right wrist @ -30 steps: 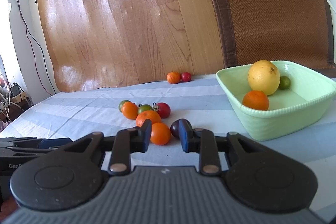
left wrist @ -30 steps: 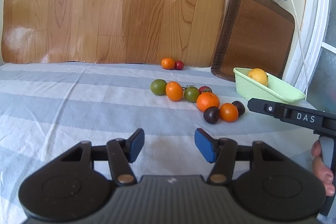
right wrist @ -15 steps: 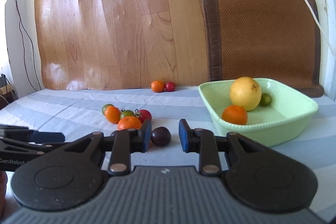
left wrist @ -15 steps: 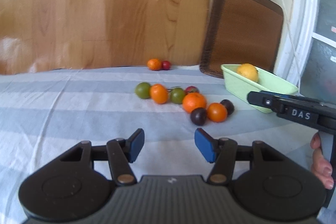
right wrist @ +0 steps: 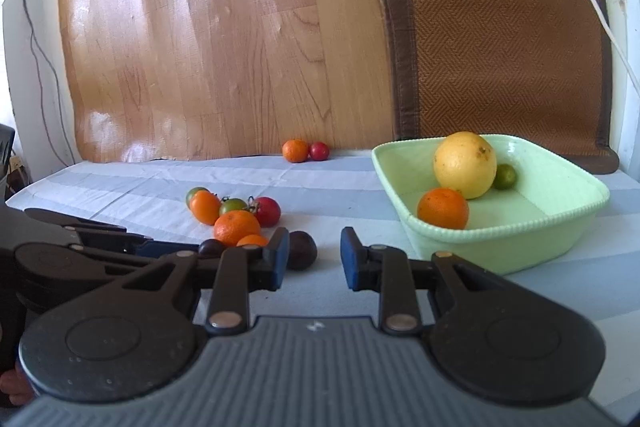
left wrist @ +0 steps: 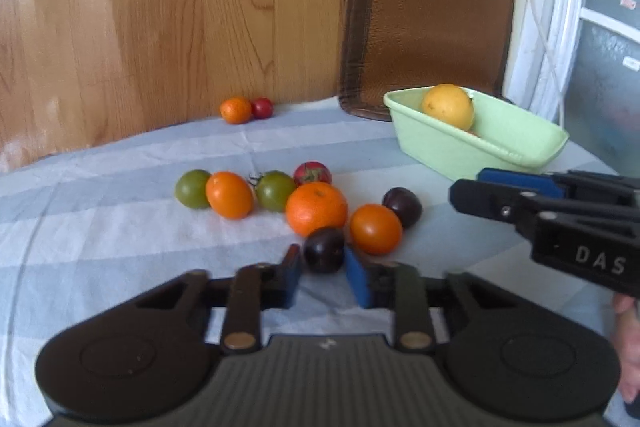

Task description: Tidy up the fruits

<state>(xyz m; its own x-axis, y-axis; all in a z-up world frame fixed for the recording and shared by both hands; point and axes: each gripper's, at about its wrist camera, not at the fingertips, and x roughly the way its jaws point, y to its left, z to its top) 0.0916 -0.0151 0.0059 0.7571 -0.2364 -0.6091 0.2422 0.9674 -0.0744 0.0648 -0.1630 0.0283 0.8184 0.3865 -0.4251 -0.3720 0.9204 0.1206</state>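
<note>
Loose fruit lies on the striped cloth: an orange [left wrist: 316, 213], orange tomatoes [left wrist: 375, 229], green tomatoes [left wrist: 275, 190], a red one [left wrist: 312, 173] and two dark plums. My left gripper [left wrist: 323, 269] is closing its jaws on the near dark plum [left wrist: 323, 250], and both blue pads touch its sides. The other plum [right wrist: 301, 250] lies just beyond my right gripper [right wrist: 314, 255], which is open and holds nothing. The pale green bowl [right wrist: 500, 239] to the right holds a yellow citrus [right wrist: 465, 163], an orange [right wrist: 442, 207] and a lime [right wrist: 505, 177].
A small orange [left wrist: 236, 109] and a red tomato [left wrist: 262, 107] sit at the back against a wood-patterned board [left wrist: 180, 7]. A brown woven mat [right wrist: 500, 43] leans behind the bowl. In the left wrist view my right gripper [left wrist: 480, 187] comes in from the right, close to the bowl.
My left gripper moved forward to the fruit cluster and its jaws closed around the near dark plum. The right gripper stayed about where it was, still open.
</note>
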